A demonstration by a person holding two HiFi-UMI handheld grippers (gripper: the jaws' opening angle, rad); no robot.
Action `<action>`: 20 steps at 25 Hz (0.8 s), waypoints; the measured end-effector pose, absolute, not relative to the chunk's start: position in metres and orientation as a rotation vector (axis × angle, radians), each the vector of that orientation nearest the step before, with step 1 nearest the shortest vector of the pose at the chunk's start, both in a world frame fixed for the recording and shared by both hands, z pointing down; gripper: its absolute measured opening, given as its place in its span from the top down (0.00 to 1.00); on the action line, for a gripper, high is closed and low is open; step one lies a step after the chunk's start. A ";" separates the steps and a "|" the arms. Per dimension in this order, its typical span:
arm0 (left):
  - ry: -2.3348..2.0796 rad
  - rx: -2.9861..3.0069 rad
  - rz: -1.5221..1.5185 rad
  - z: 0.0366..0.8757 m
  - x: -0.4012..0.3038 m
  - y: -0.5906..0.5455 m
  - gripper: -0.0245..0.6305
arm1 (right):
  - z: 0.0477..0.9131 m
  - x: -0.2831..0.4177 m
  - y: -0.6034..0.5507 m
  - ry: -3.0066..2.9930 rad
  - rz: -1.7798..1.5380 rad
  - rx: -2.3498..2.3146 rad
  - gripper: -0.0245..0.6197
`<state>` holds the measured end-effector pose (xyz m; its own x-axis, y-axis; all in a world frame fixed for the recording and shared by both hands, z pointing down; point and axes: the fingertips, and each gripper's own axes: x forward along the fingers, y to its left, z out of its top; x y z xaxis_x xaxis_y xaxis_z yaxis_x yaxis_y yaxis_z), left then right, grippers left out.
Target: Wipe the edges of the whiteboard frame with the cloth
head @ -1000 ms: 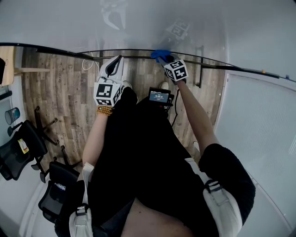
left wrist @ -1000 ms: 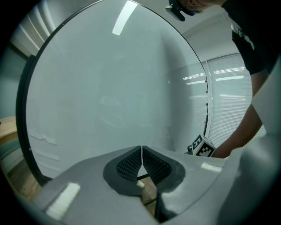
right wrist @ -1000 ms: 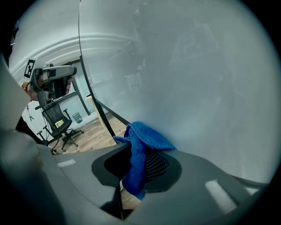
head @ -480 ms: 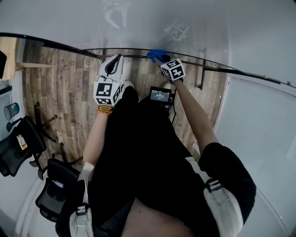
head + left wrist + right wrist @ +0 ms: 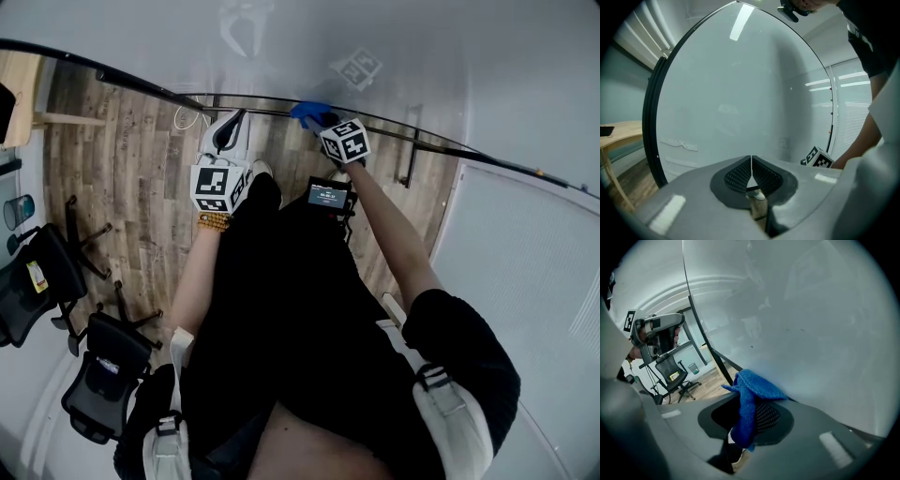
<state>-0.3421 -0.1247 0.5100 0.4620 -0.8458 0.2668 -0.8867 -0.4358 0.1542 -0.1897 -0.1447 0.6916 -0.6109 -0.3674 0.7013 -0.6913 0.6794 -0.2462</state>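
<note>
We are in the wiping step itself, working along the lower run of the whiteboard frame, the thin black rail that crosses the head view at the far side, with the pale whiteboard beyond it and the wood floor on the near side. The right gripper reaches out to that rail a little right of centre, and its own view shows the jaws clamped on the blue cloth, which bunches up out of them and folds over toward the board. From the head view the cloth appears to lie right on the rail, though we cannot tell how firmly it presses. The left gripper hangs just to the left, near the same rail but apart from the cloth. In its own view the ribbed pads meet in a single seam with nothing between them, so it is closed and empty, and takes no part in the wipe. That view also shows the frame as a thick black band rising at the left of the board. We judge that much of the edge remains to be covered. The next move calls for sliding the cloth along the rail with steady pressure — tracking the line, not drifting onto the board face — while the grip on the cloth stays tight.
</note>
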 end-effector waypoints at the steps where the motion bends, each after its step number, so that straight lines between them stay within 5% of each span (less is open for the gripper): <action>1: -1.490 2.437 0.214 0.510 -0.345 -0.125 0.96 | 0.691 -0.195 -0.145 -2.267 0.674 0.799 0.80; 20: -1.639 2.284 0.129 0.516 -0.424 -0.136 0.96 | 0.679 -0.312 -0.163 -2.305 0.771 0.633 0.80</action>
<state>-0.4243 -0.1362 0.5158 0.3356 -0.9055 0.2598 -0.9350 -0.2866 0.2088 -0.3119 -0.1633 0.6786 -0.6932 -0.2375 0.6805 -0.5990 0.7149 -0.3608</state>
